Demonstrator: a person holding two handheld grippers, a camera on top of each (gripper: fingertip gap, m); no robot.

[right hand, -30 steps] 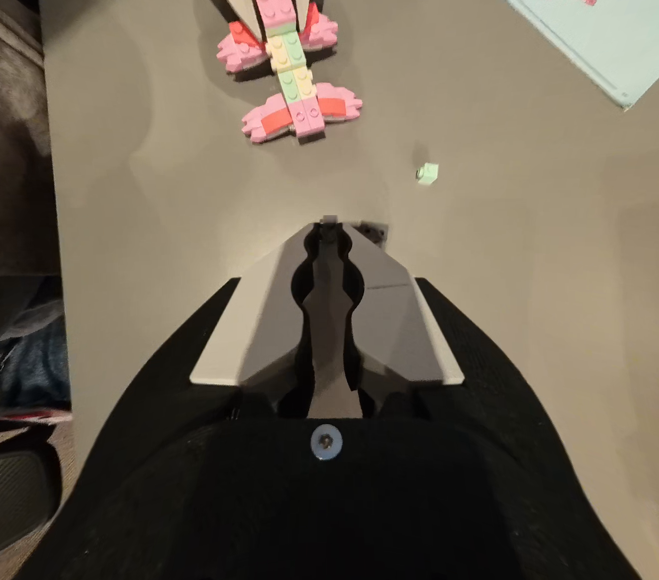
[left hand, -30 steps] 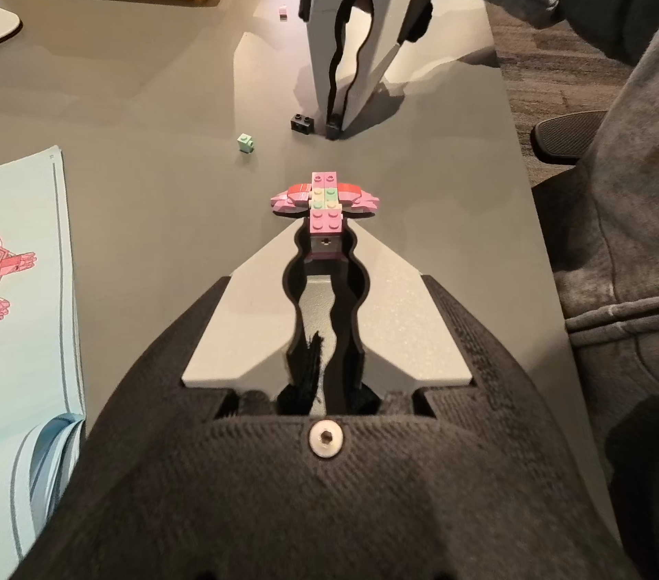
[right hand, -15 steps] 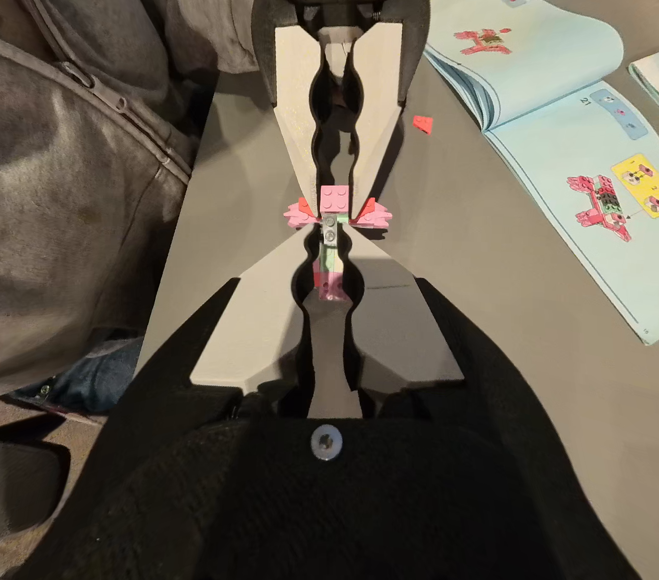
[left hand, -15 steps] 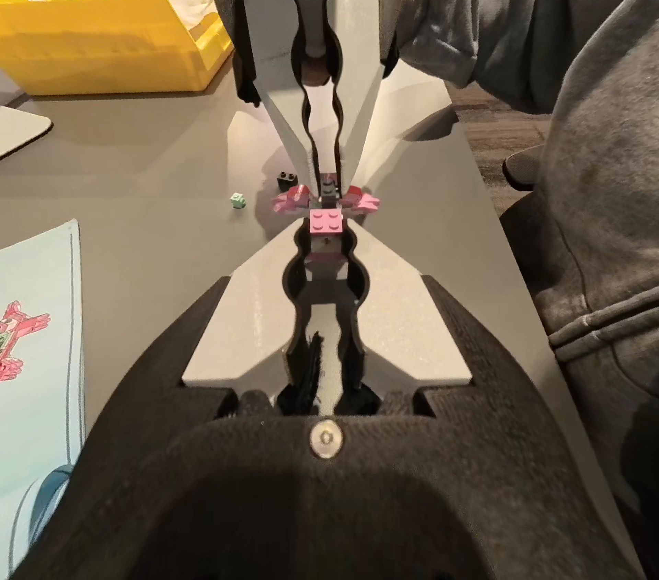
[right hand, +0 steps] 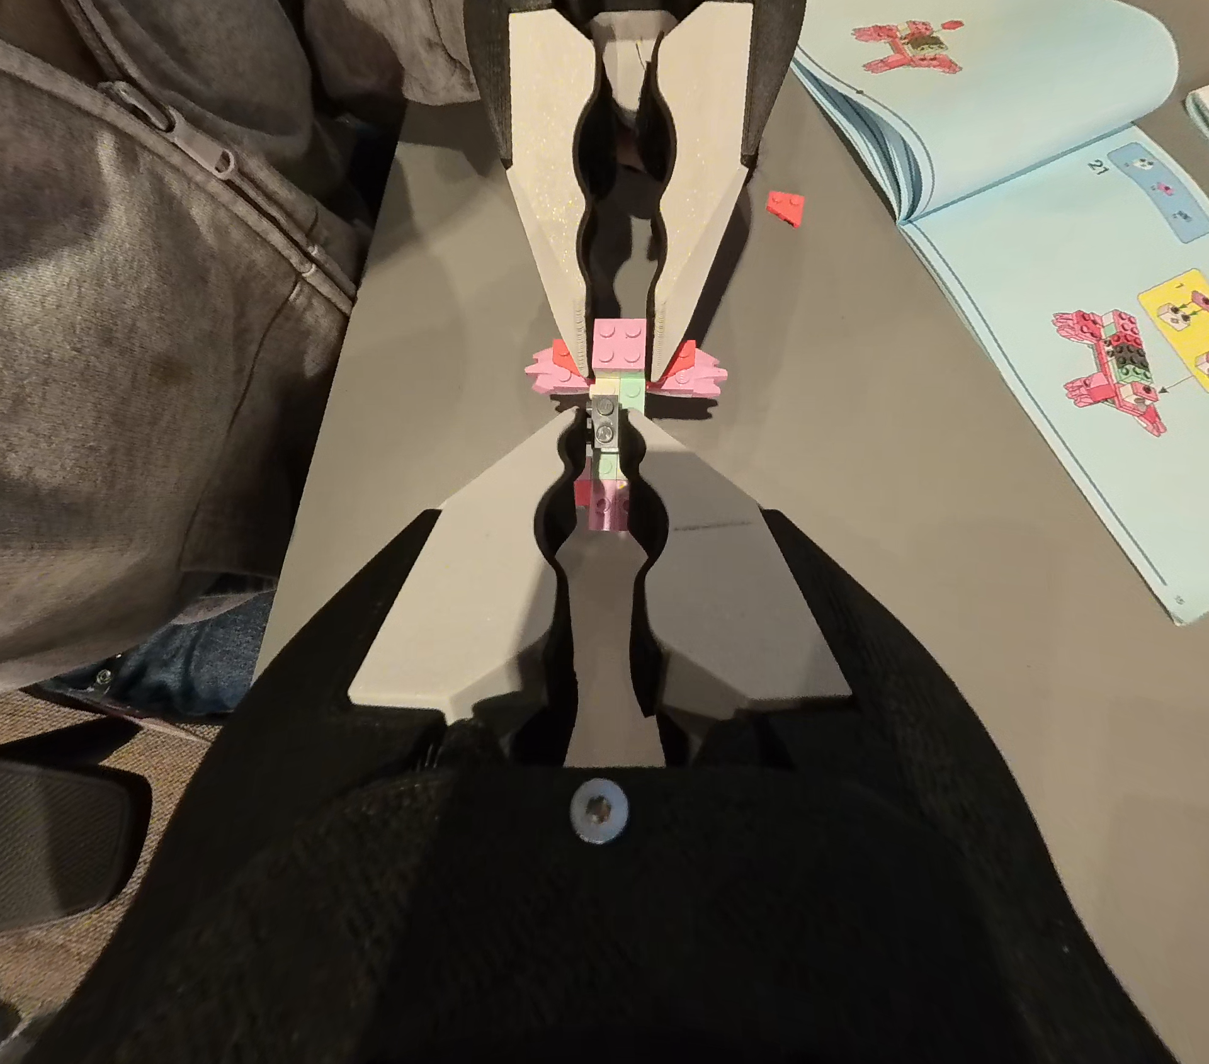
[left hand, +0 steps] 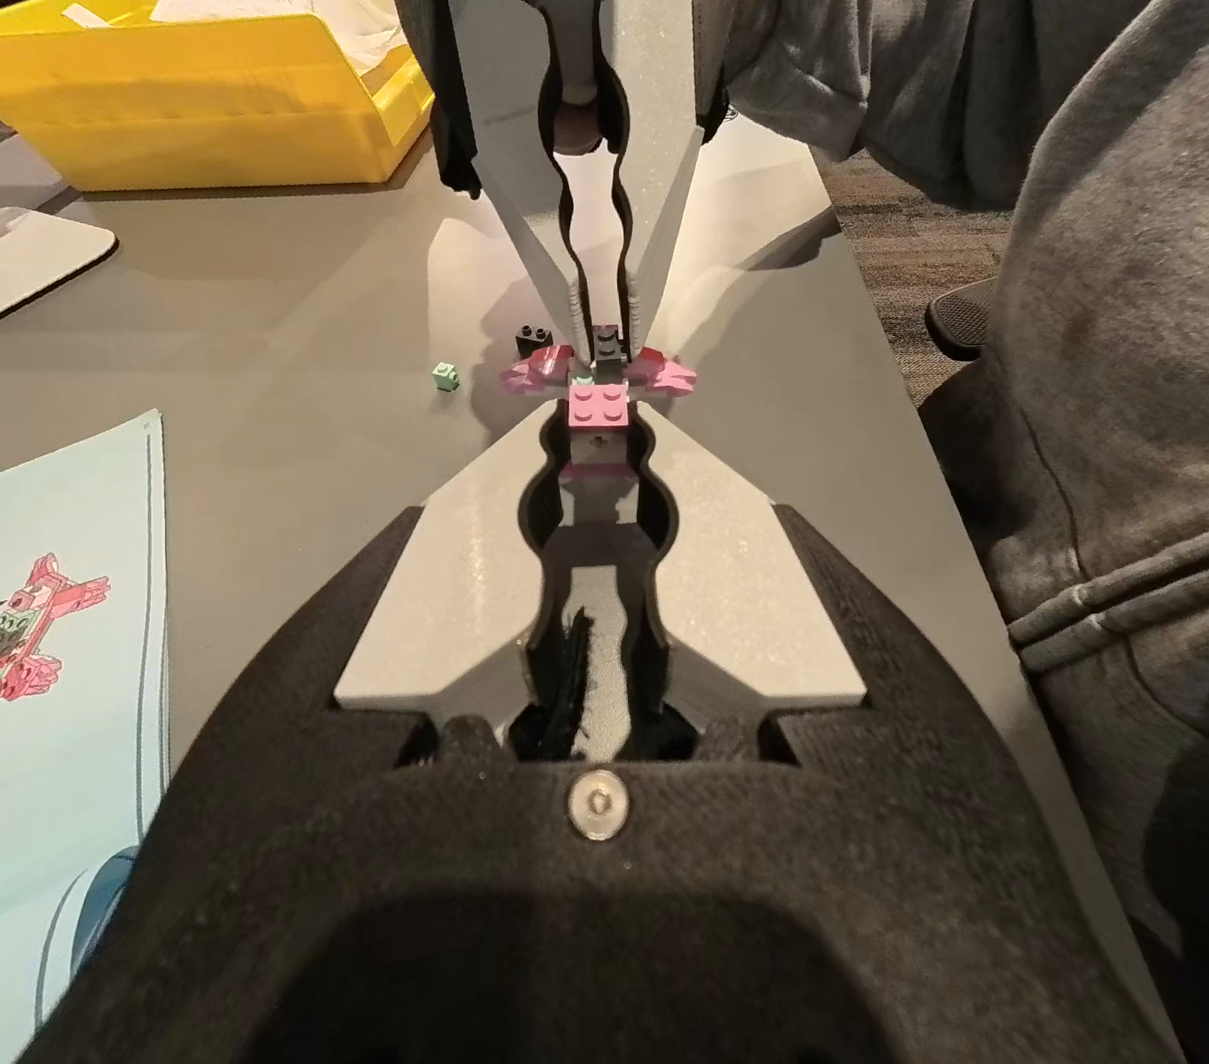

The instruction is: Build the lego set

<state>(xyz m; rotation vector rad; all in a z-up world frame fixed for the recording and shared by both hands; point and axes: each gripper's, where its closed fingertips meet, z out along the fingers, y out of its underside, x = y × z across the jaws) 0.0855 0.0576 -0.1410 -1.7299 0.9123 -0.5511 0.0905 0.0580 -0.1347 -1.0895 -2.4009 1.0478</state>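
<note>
Left gripper (left hand: 598, 421): closed on the pink end of the lego model (left hand: 596, 404), pinning it steady so the other tool can press a part on without the build sliding. Model sits low over the grey table (left hand: 294, 313), between the two tools, winged pink-and-red feet spread at 3 and 9 o'clock.

Right gripper (right hand: 605, 431): closed on a small dark plate (right hand: 605, 421), held over the model's middle, studs up; judged to be the piece now being seated. Whether it is fully pressed home cannot be told. In the left wrist view this tool comes in from 12 o'clock, tip to tip with the left one.

Loose parts, kept near for later steps: black brick (left hand: 535, 338) and mint brick (left hand: 445, 376) at 10 o'clock of the model; red wedge (right hand: 785, 202) beside the left tool.

Instruction booklet (right hand: 1047, 247): open, pale blue, at 3 o'clock in the right wrist view, placed for reference.

Yellow bin (left hand: 196, 104): far at 10 o'clock, holding papers.

Person's grey sleeve (left hand: 916, 19): behind the right tool.
</note>
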